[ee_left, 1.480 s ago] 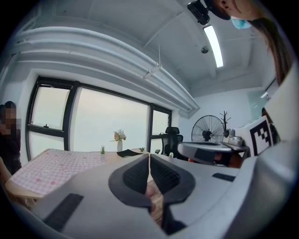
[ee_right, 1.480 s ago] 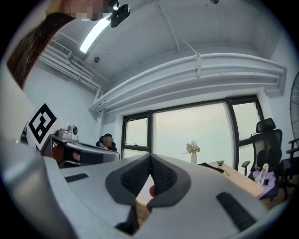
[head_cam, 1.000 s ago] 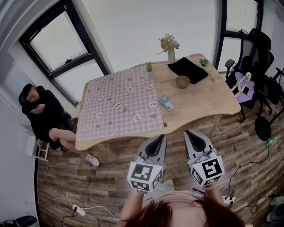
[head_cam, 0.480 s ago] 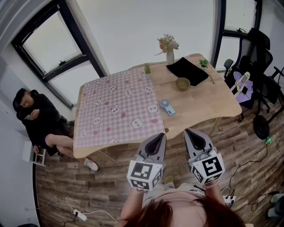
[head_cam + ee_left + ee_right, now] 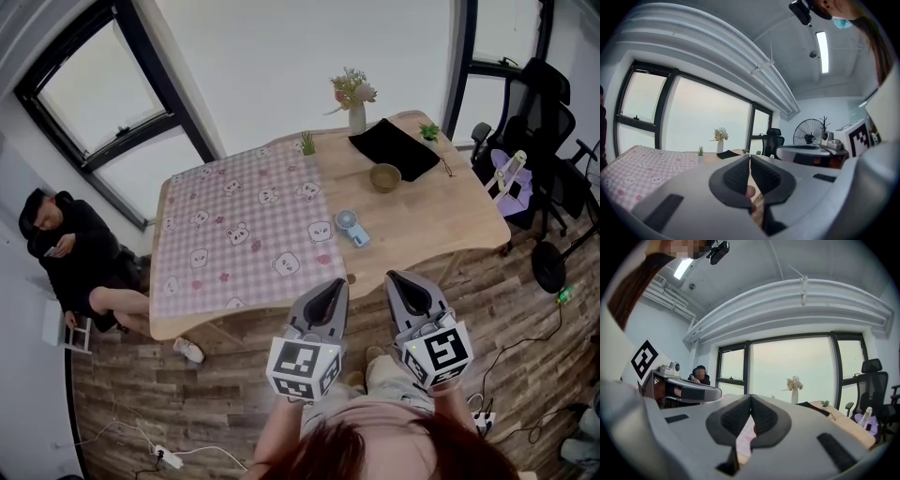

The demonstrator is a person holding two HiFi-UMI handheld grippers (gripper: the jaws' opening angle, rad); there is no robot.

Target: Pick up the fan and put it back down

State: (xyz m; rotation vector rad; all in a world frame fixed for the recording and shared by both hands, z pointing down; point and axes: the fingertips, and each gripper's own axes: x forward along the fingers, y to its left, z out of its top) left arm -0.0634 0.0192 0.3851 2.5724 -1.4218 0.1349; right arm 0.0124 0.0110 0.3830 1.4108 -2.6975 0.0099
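Observation:
The small light-blue fan (image 5: 351, 225) lies on the bare wood of the table (image 5: 441, 220), just right of the pink checked cloth (image 5: 234, 234). Both grippers hover side by side over the floor, short of the table's near edge and apart from the fan. My left gripper (image 5: 330, 287) has its pads pressed together with nothing between them. My right gripper (image 5: 398, 278) is shut and empty too. In the left gripper view (image 5: 750, 157) and the right gripper view (image 5: 751, 397) the jaws hide the fan.
On the table's far side stand a bowl (image 5: 384, 175), a black mat (image 5: 394, 148), a vase of flowers (image 5: 356, 112) and two small plants. A person sits by the window at the left (image 5: 70, 258). Office chairs (image 5: 548, 112) and a floor fan (image 5: 547, 267) crowd the right.
The table has drawn closer in the head view, and both shut grippers have come forward toward its near edge together. The fan has not moved on the table.

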